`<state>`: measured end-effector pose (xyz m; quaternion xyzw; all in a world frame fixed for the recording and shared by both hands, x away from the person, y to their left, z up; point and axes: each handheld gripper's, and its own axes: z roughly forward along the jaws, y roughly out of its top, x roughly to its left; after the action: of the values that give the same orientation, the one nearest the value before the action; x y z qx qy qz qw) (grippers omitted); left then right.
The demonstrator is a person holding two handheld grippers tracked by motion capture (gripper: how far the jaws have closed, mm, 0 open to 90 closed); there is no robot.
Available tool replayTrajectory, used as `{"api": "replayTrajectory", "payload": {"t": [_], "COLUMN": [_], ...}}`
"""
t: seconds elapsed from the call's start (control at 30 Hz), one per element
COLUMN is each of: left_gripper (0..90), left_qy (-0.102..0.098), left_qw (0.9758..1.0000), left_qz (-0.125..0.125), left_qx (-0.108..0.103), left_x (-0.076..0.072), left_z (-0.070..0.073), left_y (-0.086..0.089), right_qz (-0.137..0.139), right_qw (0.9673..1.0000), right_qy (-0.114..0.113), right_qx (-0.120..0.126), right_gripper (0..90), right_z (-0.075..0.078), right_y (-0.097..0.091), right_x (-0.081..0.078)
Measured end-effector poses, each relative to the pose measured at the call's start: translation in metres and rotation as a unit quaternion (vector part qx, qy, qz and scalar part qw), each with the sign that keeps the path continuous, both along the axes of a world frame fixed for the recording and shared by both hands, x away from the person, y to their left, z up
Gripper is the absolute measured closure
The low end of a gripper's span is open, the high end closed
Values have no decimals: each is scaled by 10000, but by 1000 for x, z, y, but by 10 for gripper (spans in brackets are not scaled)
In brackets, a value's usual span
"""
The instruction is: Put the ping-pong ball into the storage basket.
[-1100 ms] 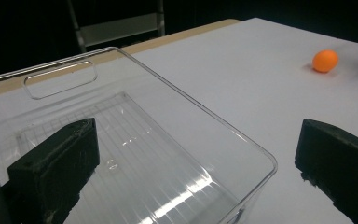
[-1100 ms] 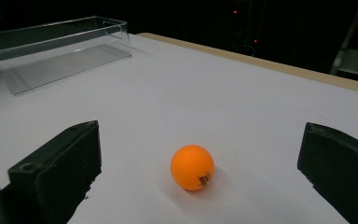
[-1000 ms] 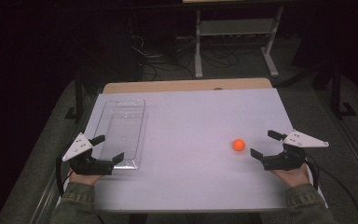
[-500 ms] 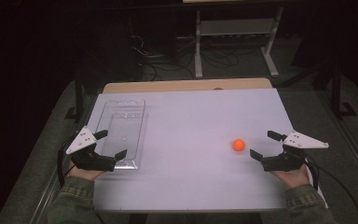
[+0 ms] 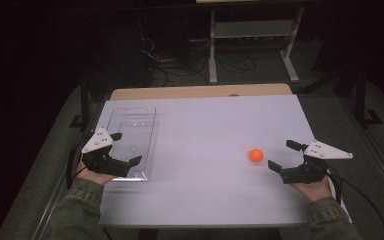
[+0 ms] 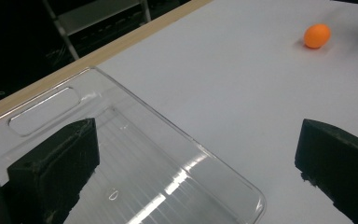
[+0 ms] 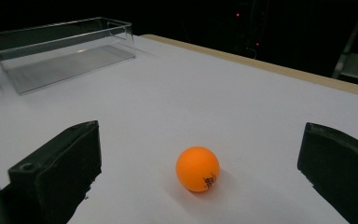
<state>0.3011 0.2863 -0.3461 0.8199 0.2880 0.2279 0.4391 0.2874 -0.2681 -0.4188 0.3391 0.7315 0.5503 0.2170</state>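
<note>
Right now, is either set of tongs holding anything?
No. Right tongs stand open before the orange ball; left tongs open at the clear tray.

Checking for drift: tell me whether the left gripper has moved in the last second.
Yes. The left gripper has shifted slightly right, over the clear bin's near end.

1. The high view looks forward and down from above the person's side, taking in the whole white table from well back, with the dark floor beyond.
2. The left gripper view sits low and close over the near corner of the clear plastic bin, facing across the table toward the orange ball.
3. The right gripper view rides just above the tabletop, close behind the ball, facing the bin well beyond.
4. All three views share ball, bin and tabletop.
</note>
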Motion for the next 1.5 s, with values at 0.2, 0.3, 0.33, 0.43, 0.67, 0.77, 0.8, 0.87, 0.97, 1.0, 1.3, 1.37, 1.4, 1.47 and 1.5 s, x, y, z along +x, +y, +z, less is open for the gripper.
{"api": "replayTrajectory", "payload": {"t": [0.2,0.3,0.33,0.43,0.67,0.77,0.8,0.87,0.97,1.0,1.3,1.37,1.4,1.47,1.5], "left_gripper": [0,0,0,0,0,0,0,0,0,0,0,0,0,0,0], "left_qy": [59,69,65,40,32,34,40,76,100,92,100,107,108,100,109], "left_qw": [9999,9997,9997,9995,9989,9987,9984,9982,9975,9975,9962,9956,9954,9950,9947], "left_qz": [-106,-166,-178,-210,-326,-362,-393,-412,-456,-464,-592,-630,-653,-690,-708], "left_qx": [109,161,178,242,326,345,406,435,521,527,627,678,690,719,735], "left_x": [6,8,9,11,16,18,19,19,20,21,27,29,30,33,34], "left_z": [5,9,10,16,26,27,28,30,33,34,41,43,44,44,45], "left_y": [-9,-12,-13,-16,-25,-28,-29,-31,-34,-35,-47,-52,-54,-58,-59], "right_qz": [5,8,9,17,18,13,13,19,36,42,41,40,44,47,49], "right_qw": [10000,10000,10000,10000,10000,10000,10000,10000,10000,10000,10000,10000,10000,10000,10000], "right_qy": [-1,-1,0,12,10,10,11,18,21,14,13,19,22,15,13], "right_qx": [14,15,21,25,30,38,41,33,38,35,45,56,56,58,55], "right_gripper": [0,0,0,0,0,0,0,0,0,0,0,0,0,0,0], "right_z": [0,0,0,0,0,1,1,0,1,1,1,1,1,1,1], "right_y": [0,0,0,0,0,-1,-1,-1,0,0,0,0,0,0,0], "right_x": [0,0,0,0,-1,-1,-1,-1,-1,-1,-1,-1,-1,-1,-1]}}
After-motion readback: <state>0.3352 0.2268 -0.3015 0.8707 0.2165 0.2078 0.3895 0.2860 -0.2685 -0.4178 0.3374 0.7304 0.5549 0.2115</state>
